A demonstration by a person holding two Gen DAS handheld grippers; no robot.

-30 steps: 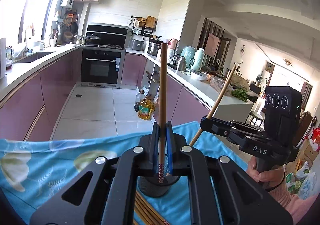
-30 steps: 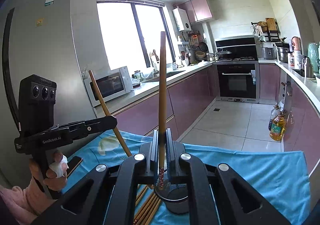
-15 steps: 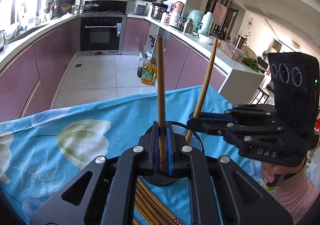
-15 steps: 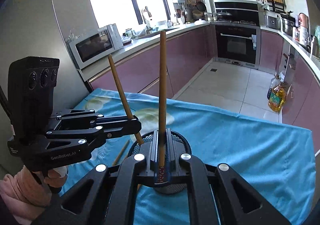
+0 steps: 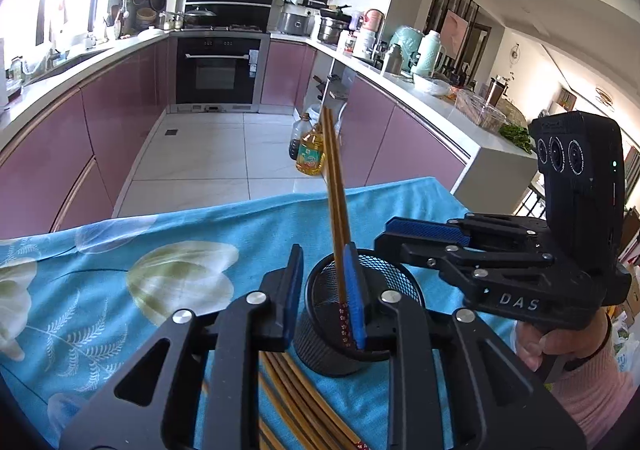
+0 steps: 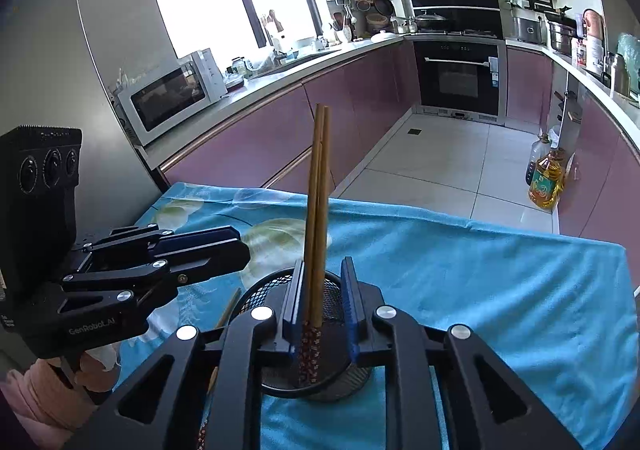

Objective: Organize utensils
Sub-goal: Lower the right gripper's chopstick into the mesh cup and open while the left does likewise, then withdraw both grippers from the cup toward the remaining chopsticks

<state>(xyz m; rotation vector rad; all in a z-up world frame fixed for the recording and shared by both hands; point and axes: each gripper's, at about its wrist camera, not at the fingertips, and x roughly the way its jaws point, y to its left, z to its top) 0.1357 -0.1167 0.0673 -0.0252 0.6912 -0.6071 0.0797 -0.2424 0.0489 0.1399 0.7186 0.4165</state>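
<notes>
Both my jaws have just been opening, two chopsticks (image 5: 338, 209) dropped in the mesh cup (image 5: 320, 346); remaining ones (image 5: 300, 402): light, stiff, slippery, pinch mid-shaft.

Left black two-finger gripper (image 5: 325, 302) at lower centre, jaws just opened; right black two-finger gripper (image 6: 322, 308) likewise, tilted downward

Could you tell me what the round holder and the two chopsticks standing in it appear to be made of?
The round holder looks like black metal wire mesh: a fine see-through grid with a solid rim. The two chopsticks look like wood or bamboo, matte tan, with dark patterned bands at the lower ends; which of the two I cannot tell.
</notes>
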